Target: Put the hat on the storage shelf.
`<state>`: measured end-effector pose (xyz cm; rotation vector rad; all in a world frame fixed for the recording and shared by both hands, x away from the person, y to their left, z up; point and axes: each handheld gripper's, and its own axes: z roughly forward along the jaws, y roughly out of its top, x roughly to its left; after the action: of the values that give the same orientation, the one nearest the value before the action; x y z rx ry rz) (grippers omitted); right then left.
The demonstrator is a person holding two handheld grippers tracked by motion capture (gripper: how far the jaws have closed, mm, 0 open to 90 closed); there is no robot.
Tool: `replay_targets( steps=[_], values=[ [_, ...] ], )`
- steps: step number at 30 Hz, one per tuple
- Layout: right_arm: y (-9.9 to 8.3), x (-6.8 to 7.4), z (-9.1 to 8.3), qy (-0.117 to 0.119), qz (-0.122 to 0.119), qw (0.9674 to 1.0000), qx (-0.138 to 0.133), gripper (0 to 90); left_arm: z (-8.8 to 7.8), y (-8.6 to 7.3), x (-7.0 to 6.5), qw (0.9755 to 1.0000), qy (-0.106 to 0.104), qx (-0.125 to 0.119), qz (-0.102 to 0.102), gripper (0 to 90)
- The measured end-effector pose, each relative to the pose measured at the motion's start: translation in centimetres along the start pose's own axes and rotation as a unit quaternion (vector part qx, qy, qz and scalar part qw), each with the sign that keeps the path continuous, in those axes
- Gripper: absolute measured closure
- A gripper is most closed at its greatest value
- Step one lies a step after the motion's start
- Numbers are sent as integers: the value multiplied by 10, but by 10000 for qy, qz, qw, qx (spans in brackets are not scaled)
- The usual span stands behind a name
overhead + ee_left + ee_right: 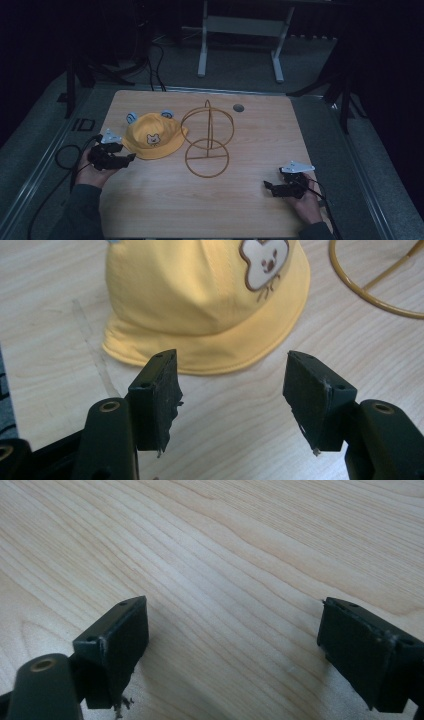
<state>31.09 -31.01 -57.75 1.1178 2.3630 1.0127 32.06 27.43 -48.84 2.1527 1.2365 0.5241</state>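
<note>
Left hand-held gripper point(232, 390) jaws wide, just short of yellow hat point(152, 136) brim, right hand-held gripper point(235, 645) jaws wide over bare bench point(240, 200), gold wire stand point(207, 142) beside hat

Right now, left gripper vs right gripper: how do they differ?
The left gripper sits at the yellow hat's brim, jaws aimed at it; the right gripper faces bare table, far from hat and wire stand. The right's jaws look spread wider. Both are open, empty.
</note>
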Motion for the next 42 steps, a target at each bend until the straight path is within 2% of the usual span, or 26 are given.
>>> replay_targets(
  steps=[5, 14, 22, 30, 39, 41, 42],
  values=[
    [0, 0, 0, -13, 18, 10000, 4, 129, 0, 5, 3, 10000, -65, 14, 45, 393],
    [-1, 1, 0, -49, 42, 10000, -7, 135, 7, 9, 12, 9996, -103, 217, 118, 393],
    [-1, 1, -1, -60, 47, 10000, -4, 134, 2, 17, 19, 9993, -78, 257, 273, 393],
    [-1, 1, -1, -62, 49, 10000, -7, 135, -8, 35, 26, 9991, -39, 158, 395, 393],
    [-1, 1, -2, -63, 48, 10000, -3, 134, -13, 60, 28, 9980, -43, 204, 600, 389],
    [-1, 1, -2, -62, 46, 10000, -3, 134, -13, 60, 28, 9980, -43, 204, 600, 389],
    [-1, 1, -2, -62, 46, 10000, -3, 135, -14, 69, 28, 9973, -80, 240, 683, 389]
  ],
)
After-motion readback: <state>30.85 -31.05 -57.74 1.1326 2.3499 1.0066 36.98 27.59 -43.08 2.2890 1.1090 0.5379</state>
